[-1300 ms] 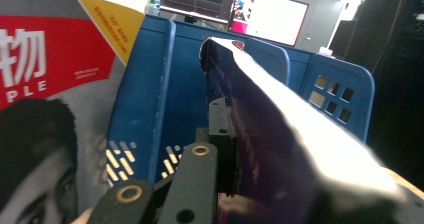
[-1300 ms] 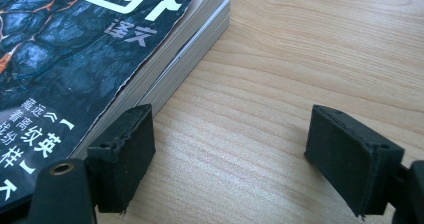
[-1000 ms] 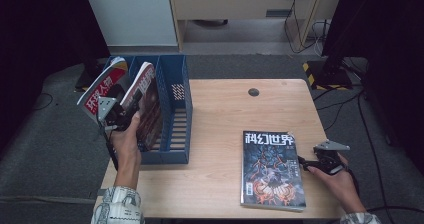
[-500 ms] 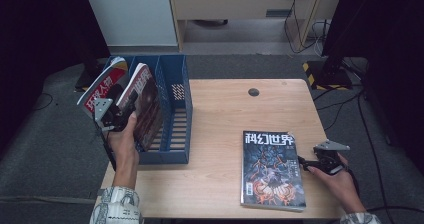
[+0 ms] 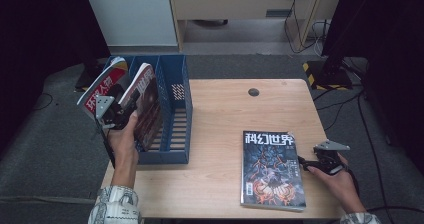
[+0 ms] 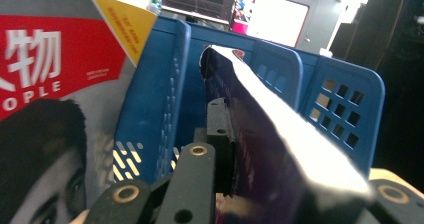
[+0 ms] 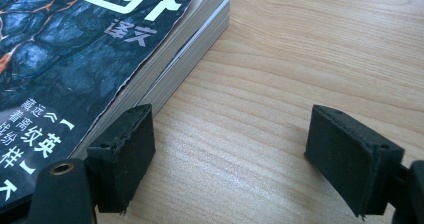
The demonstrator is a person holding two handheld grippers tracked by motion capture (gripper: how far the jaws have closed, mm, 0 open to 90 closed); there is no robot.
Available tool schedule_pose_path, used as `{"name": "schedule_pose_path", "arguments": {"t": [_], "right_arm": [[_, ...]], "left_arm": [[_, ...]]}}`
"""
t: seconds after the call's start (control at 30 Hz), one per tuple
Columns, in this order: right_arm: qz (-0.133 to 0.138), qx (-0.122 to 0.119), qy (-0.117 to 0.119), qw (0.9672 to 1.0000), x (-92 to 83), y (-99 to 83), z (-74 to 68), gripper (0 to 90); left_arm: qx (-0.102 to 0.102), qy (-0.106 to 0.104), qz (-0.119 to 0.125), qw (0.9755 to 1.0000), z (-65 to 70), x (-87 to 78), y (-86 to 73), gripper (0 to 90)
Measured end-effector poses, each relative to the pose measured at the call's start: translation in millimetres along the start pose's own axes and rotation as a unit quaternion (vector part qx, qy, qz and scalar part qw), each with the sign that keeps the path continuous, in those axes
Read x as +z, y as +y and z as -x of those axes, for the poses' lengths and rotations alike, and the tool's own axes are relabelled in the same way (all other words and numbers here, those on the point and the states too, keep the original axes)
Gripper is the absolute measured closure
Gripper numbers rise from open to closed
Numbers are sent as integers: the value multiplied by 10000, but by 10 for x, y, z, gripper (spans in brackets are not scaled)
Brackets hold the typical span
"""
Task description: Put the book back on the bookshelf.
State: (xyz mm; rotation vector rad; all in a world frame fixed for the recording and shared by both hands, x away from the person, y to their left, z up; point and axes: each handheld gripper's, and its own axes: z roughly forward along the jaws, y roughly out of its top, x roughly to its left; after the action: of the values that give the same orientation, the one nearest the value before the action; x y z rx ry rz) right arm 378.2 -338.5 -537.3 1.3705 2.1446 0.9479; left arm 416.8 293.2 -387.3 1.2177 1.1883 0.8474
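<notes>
A blue file rack [image 5: 176, 134] stands at the table's left end. In its leftmost slot leans a red-covered magazine [image 5: 101, 87], large at the left of the left gripper view [image 6: 55, 84]. My left gripper [image 5: 121, 107] is shut on the edge of a dark magazine [image 5: 146, 104], which stands tilted in the rack's middle slot [image 6: 345, 94]. The left gripper's [image 6: 255, 159] near jaw presses flat on that dark magazine [image 6: 285, 149]. A dark science-fiction magazine [image 5: 272, 169] lies flat at the front right. My right gripper [image 5: 306, 163] rests open on the wood just beside its right edge [image 7: 100, 44], pads [image 7: 130, 149] apart with nothing between them.
The wooden table [image 5: 225, 114] has a small round hole [image 5: 253, 91] near its far edge. The flat magazine [image 7: 165, 69] looks like two stacked copies. Grey carpet, black-draped stands and a cabinet surround the table.
</notes>
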Motion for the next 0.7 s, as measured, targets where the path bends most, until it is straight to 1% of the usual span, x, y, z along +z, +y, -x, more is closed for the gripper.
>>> {"name": "schedule_pose_path", "arguments": {"t": [0.07,0.13,0.3,0.37,0.47,0.57,0.7], "right_arm": [[-1,-2,0,10000,0,0,0,197],[-1,1,-3,10000,0,0,-1,197],[-1,1,-3,10000,0,0,-1,197],[0,1,-3,10000,0,0,-1,197],[-1,2,-3,10000,0,0,-1,197],[-1,1,-3,10000,0,0,-1,197],[0,2,-4,10000,0,0,-1,197]], "left_arm": [[34,10,-17,10000,8,-2,2,827],[9,-2,-17,10000,10,-1,1,827],[27,39,-51,10000,6,-9,6,829],[6,77,-48,10000,-7,-15,6,830],[-87,96,-19,9999,-24,-25,1,831],[-152,71,9,9999,-33,-33,-8,832],[-130,64,41,9999,-33,-38,-15,832]]}}
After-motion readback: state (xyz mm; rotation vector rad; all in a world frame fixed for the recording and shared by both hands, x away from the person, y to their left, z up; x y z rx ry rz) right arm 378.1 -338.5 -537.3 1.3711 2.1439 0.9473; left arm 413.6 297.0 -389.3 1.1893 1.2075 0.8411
